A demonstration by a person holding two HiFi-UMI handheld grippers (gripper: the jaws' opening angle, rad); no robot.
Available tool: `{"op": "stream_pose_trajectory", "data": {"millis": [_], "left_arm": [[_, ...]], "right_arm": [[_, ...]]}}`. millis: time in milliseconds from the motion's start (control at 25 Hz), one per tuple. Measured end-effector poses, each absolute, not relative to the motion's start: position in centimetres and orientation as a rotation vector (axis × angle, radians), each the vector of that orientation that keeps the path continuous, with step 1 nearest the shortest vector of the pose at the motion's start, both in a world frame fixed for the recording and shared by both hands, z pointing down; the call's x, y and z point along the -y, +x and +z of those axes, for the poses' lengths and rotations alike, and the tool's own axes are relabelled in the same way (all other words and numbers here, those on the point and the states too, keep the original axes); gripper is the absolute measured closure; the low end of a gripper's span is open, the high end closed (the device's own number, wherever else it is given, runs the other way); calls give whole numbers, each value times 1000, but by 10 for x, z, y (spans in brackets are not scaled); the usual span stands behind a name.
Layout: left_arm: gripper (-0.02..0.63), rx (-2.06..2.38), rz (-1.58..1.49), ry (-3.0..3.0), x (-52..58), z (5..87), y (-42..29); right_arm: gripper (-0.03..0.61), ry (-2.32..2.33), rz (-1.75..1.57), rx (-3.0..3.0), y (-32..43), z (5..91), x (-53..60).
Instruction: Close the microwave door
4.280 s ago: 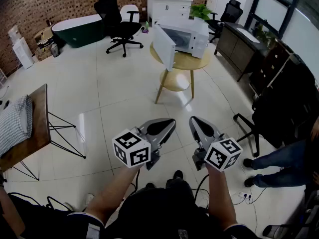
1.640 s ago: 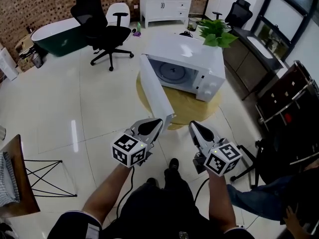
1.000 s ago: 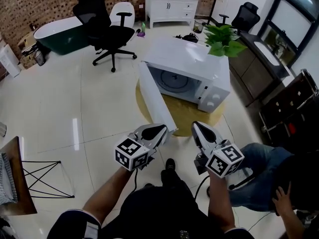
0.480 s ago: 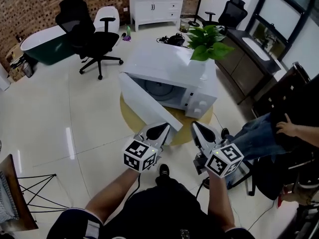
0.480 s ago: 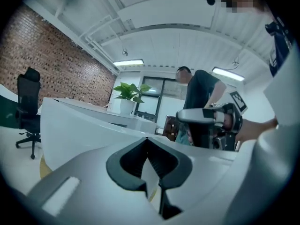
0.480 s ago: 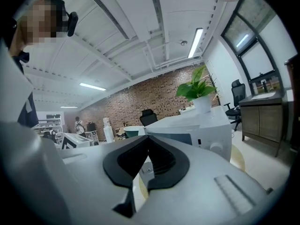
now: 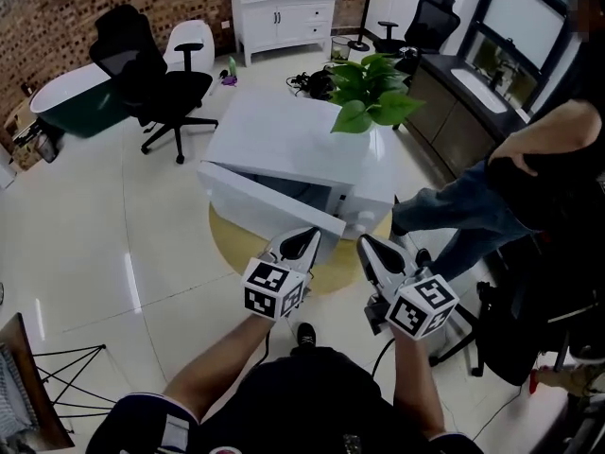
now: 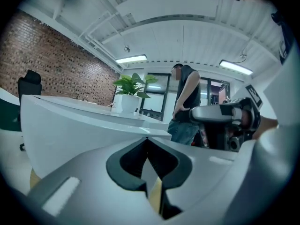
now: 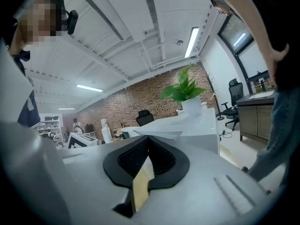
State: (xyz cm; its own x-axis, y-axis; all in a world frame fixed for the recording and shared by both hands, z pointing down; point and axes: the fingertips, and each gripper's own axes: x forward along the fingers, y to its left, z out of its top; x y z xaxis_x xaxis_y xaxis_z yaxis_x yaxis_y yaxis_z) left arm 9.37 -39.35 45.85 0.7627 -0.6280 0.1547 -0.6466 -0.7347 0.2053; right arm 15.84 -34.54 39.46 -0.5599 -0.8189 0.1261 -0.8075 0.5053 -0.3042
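Note:
A white microwave (image 7: pixel 284 145) stands on a round wooden table (image 7: pixel 227 249). Its door (image 7: pixel 260 204) hangs partly open, the free edge pointing toward me. My left gripper (image 7: pixel 306 238) is shut and empty, its tip right at the door's free corner; whether it touches I cannot tell. In the left gripper view that gripper (image 8: pixel 147 139) points over the white door (image 8: pixel 79 130). My right gripper (image 7: pixel 366 247) is shut and empty, just right of the door and in front of the microwave's control side. The right gripper view shows its jaws closed (image 9: pixel 147 138) before the microwave (image 9: pixel 192 123).
A potted plant (image 7: pixel 366 91) sits on the microwave's far right corner. A person (image 7: pixel 515 183) stands close on the right. A black office chair (image 7: pixel 142 69), a green tub (image 7: pixel 52 102) and a white cabinet (image 7: pixel 281 9) stand farther back.
I have come up close to the microwave. Its door has swung from wide open to a narrower angle, with my left gripper following its free edge. The person on the right stood up.

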Motion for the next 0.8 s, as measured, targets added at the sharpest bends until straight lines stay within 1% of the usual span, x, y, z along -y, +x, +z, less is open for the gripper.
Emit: {"op": "stream_pose_trajectory", "data": {"millis": [520, 800], "left_arm": [[601, 1097, 133, 2676, 450, 465, 114], [601, 1106, 114, 2686, 453, 464, 112]], "right_arm": [[577, -1431, -544, -2730, 185, 404, 382], [577, -1398, -540, -2754, 191, 402, 401]]}}
